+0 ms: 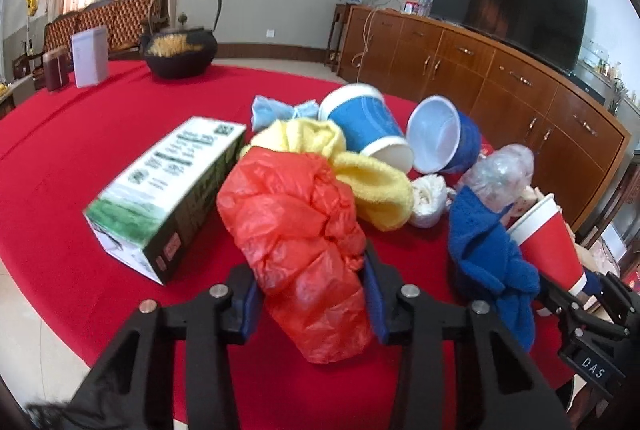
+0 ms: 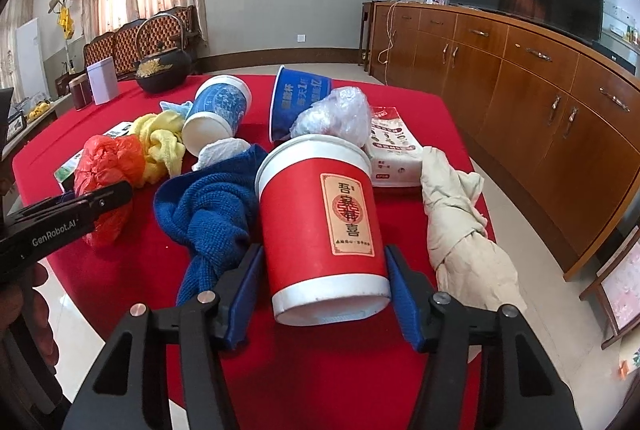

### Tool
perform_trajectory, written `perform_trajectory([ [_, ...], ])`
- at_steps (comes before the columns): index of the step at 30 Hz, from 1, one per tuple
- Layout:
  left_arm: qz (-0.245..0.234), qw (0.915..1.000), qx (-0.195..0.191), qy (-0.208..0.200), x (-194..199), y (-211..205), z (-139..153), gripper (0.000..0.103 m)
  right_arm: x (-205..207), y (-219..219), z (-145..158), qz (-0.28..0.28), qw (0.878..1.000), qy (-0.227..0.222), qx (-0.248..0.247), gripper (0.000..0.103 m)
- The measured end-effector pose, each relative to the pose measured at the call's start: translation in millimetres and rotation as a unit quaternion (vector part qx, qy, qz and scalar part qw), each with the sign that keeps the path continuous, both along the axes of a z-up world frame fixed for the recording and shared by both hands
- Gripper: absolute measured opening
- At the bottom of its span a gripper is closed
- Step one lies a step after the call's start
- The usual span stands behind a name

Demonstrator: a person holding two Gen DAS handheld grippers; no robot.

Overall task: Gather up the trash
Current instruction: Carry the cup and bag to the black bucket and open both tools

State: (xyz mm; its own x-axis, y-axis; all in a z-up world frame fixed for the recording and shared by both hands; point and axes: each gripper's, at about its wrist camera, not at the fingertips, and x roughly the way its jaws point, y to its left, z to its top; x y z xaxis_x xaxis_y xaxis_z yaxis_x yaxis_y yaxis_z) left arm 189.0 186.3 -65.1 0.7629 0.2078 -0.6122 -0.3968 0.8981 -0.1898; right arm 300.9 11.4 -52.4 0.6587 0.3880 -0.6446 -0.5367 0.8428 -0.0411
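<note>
Left wrist view: left claw point(image 1: 310, 304) clamped on the crumpled red plastic bag point(image 1: 296, 230), blue pads pressing into both sides; bag lies on the red surface point(image 1: 60, 214). No bin or trash container visible, so nothing reads as collected yet. Count here: 1 green carton point(image 1: 168, 190), 1 yellow cloth point(image 1: 360, 174), 2 blue cups point(image 1: 366, 126) tipped over, 1 light-blue wad behind them, 1 white wad, 1 clear crumpled bag point(image 1: 500, 174), 1 blue cloth point(image 1: 488, 250).

Right wrist view: right claw point(image 2: 324, 294) brackets the red cup point(image 2: 320, 218), which lies tilted with its base toward the camera. Pads sit tight against its sides; looks gripped, small sliver on the left side hard to judge. Extra here: 1 beige cloth point(image 2: 460, 230) and 1 white-and-red pack point(image 2: 394, 150) just beside the cup.

Status, my read: first grabs only, both claws loaded, whole pile left. Kettle, tins at the far edge probably aren't trash.
</note>
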Motion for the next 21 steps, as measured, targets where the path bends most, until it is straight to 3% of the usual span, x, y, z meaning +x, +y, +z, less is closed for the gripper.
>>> perform_trajectory([
  [12, -0.044, 0.9971, 0.045, -0.042, -34.9, -34.6, 36.7, 0.041, -37.1, -26.3, 40.2, -0.015, 0.998, -0.042, 0.04, 0.06],
  [21, -0.119, 0.9897, 0.042, -0.067, -48.0, -97.0, 56.8, 0.041, -78.1, -128.5, 69.9, -0.117, 0.989, -0.071, 0.057, 0.06],
])
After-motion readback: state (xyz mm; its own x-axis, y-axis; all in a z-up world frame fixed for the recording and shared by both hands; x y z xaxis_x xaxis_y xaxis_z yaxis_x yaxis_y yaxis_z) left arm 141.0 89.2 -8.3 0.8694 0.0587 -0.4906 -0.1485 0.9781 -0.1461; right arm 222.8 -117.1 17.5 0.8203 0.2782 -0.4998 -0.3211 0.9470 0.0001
